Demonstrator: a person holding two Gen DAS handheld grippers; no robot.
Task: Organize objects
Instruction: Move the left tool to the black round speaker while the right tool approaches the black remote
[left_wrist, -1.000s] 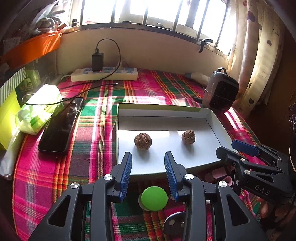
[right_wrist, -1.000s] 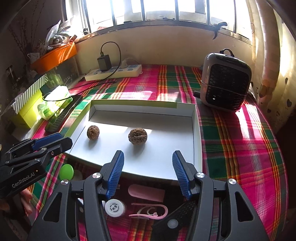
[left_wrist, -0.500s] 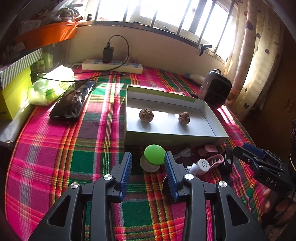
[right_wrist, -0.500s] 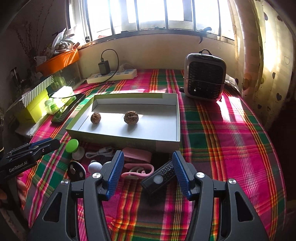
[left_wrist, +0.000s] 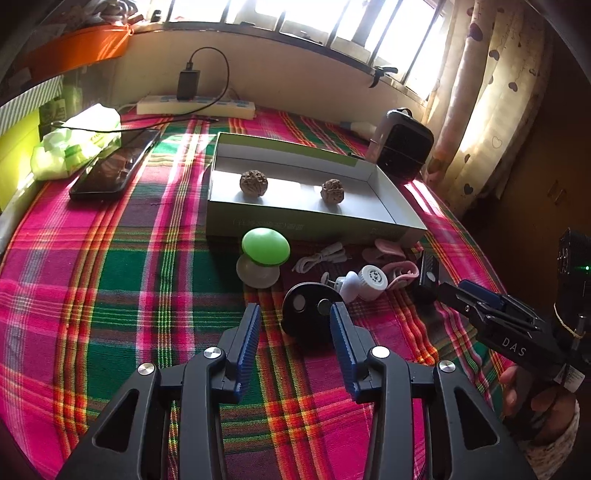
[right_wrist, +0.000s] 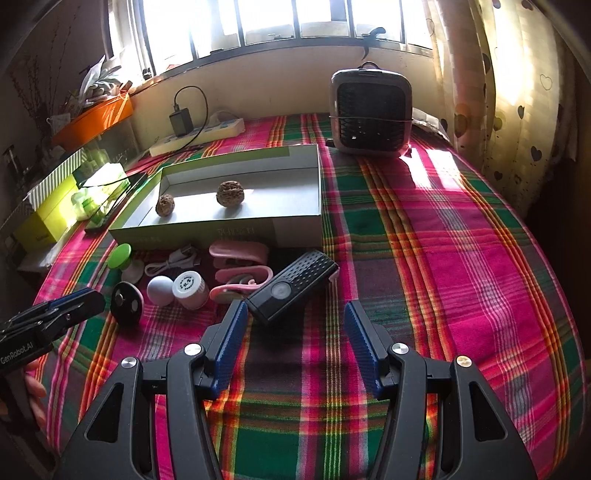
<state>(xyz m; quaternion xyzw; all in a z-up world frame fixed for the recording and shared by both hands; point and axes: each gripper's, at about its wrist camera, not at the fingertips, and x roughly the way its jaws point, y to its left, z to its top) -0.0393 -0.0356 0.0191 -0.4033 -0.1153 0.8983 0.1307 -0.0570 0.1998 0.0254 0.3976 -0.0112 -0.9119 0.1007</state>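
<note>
the table under a pink, green and red plaid cloth (right_wrist: 424, 236) runs to the window wall at 12 o'clock; its right half, from 1 to 4 o'clock in the right wrist view, is bare cloth with open room, and the near strip at 6 o'clock is free too. the shallow white cardboard box with green outer walls (left_wrist: 384, 214) sits mid-table, holding two brown wrinkled walnuts (left_wrist: 253, 181) well apart. a grey and black desk heater (right_wrist: 370, 114) stands at 1 o'clock of the box, whole in the right wrist view and half shaded in the left. a black phone (left_wrist: 110, 170) lies at 10 o'clock, mostly hidden in the right wrist view.

the loose things crowd just before the box's front wall: a black ribbed remote-like bar (right_wrist: 293, 284), a green round cap on a pale disc (left_wrist: 265, 246), a black round disc (left_wrist: 308, 310), a white capped small jar (right_wrist: 190, 288), pink clips (right_wrist: 240, 254) and a white cable; what the pink pieces are is hard to tell.

the left tool (left_wrist: 295, 325) has just been opening, spread above the black disc with nothing pressed. the right tool (right_wrist: 295, 325) is spread just short of the black bar, not touching it.
</note>
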